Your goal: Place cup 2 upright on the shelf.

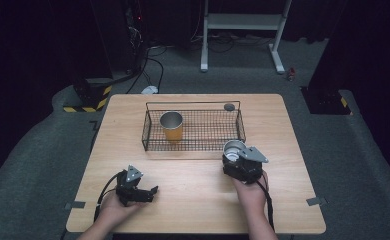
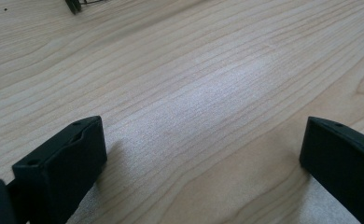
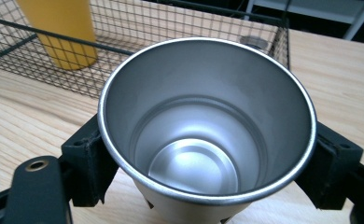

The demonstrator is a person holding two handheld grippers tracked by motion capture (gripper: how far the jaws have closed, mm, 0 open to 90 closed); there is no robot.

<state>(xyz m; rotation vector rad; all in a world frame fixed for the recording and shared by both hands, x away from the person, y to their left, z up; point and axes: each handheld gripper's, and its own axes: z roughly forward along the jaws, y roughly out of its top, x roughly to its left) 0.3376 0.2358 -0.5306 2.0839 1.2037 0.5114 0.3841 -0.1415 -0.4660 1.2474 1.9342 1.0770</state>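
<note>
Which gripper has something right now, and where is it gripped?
The right gripper holds a steel cup by its sides, below the rim. The left gripper is open over bare table.

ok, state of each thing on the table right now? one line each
left gripper: open, jaws wide apart over bare table, holding nothing.
right gripper: shut on steel cup.
steel cup: upright, empty, held between the jaws just outside the basket's front.
yellow cup: upright in the basket's left part, looks empty.
wire basket: on the table, holds the yellow cup.
</note>
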